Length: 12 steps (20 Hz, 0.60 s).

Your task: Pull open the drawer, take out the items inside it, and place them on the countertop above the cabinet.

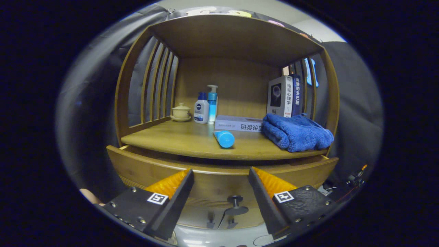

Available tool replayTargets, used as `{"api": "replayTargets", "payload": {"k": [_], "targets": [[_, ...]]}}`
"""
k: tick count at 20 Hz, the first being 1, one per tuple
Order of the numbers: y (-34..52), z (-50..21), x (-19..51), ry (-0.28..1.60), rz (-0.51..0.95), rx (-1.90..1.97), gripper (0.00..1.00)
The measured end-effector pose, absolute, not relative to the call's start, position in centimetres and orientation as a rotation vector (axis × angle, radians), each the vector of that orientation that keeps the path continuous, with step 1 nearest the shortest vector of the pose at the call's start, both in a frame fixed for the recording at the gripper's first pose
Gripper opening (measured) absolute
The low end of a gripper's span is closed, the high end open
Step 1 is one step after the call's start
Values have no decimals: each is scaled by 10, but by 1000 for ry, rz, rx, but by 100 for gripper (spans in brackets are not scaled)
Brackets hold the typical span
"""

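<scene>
Below, fingers [221,171] spread wide holding nothing, drawer [219,178] seemingly ajar, inside hidden, knob [236,205] between them

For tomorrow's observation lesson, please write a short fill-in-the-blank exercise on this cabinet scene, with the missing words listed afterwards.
1. The gripper has its fingers ____, with nothing between them.
2. The drawer knob sits ____ the two fingers.
3. The light blue bottle on the countertop lies on its ____.
4. The folded blue towel rests in front of the upright ____.

Missing words: open; between; side; books
</scene>
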State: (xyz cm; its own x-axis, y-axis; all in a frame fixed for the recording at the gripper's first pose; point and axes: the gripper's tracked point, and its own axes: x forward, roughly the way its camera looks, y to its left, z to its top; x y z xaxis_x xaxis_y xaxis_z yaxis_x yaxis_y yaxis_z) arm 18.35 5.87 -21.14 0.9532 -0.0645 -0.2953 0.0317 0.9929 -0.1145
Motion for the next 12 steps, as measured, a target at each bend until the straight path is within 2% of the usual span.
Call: {"api": "replayTargets", "payload": {"k": [12], "targets": [[57,-218,218,305,-48,-94,97]]}}
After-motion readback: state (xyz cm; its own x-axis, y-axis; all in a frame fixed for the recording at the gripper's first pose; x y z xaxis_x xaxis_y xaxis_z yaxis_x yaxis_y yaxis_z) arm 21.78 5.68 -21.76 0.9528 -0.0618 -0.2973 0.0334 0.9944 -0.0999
